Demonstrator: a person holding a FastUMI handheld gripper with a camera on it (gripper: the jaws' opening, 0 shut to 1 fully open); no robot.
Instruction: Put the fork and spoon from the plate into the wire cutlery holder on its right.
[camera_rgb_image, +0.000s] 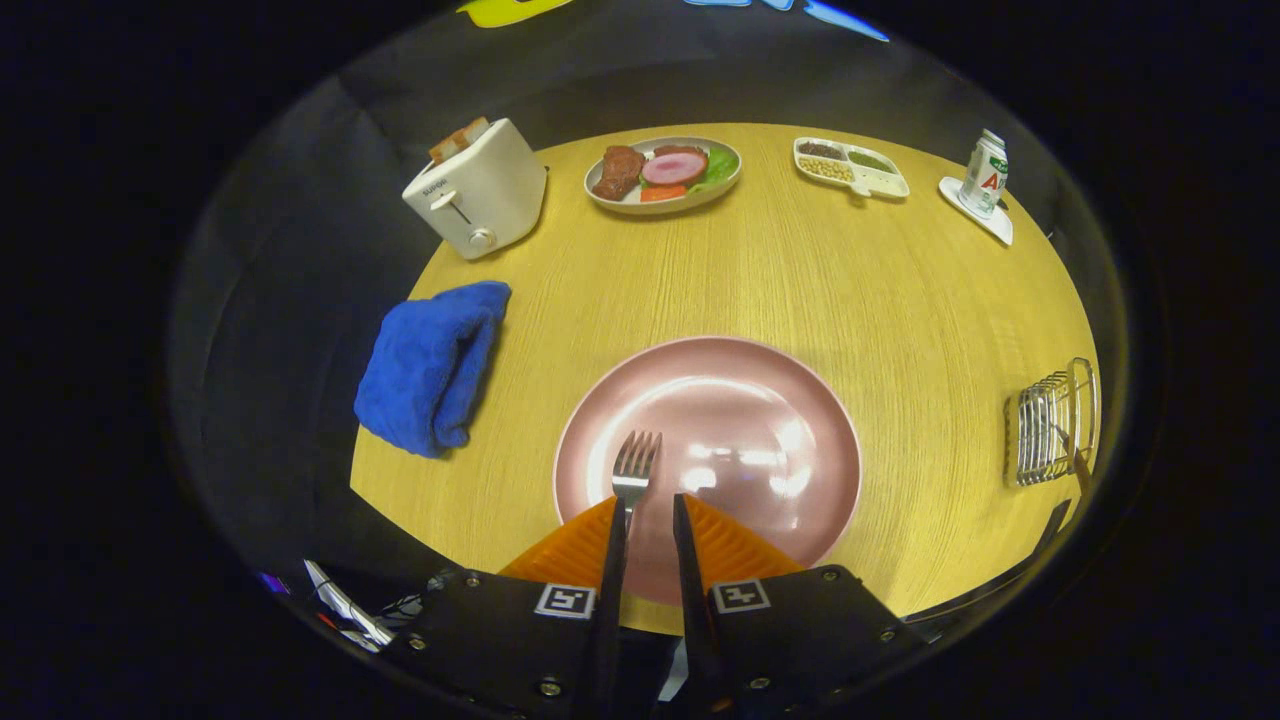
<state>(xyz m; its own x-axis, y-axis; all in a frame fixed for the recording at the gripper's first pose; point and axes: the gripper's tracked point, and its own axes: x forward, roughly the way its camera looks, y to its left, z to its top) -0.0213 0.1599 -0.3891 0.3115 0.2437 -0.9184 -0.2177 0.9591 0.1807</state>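
A silver fork (636, 462) sticks out just ahead of my gripper (650, 505), tines pointing away over the near part of the pink plate (740, 400). Its thin handle runs back between the fingertips (612, 545), close against the left one. The fingers stand close together with a narrow gap and hold the fork. The plate lies on the round wooden table (760, 270) with nothing else on it. The wire cutlery holder (1050, 425) stands at the table's right edge, well to the right of the plate; I cannot tell what is inside it.
A folded blue towel (432, 365) lies left of the plate. At the far side stand a white toaster (478, 195), a plate of food (665, 172), a divided dish (850, 166) and a bottle (984, 172) on a white coaster.
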